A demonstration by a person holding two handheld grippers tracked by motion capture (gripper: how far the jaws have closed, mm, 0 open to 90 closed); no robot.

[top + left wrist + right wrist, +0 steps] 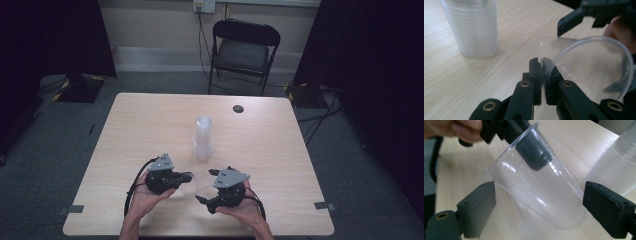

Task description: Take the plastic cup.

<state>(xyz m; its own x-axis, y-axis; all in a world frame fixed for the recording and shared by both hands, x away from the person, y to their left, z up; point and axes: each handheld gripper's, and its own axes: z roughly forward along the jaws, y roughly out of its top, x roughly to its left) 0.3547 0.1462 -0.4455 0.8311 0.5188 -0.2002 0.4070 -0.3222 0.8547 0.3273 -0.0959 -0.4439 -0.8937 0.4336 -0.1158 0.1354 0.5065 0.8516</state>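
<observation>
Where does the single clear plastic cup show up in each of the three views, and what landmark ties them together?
High view: the single clear cup lies low in the middle, between the left gripper and the right gripper.
Left gripper view: its rim arcs across the right half, pinched between the shut jaws.
Right gripper view: it slants across the centre, between the open jaws, untouched by them.
Shared landmark: the stack of cups, at top left and at right edge.
</observation>
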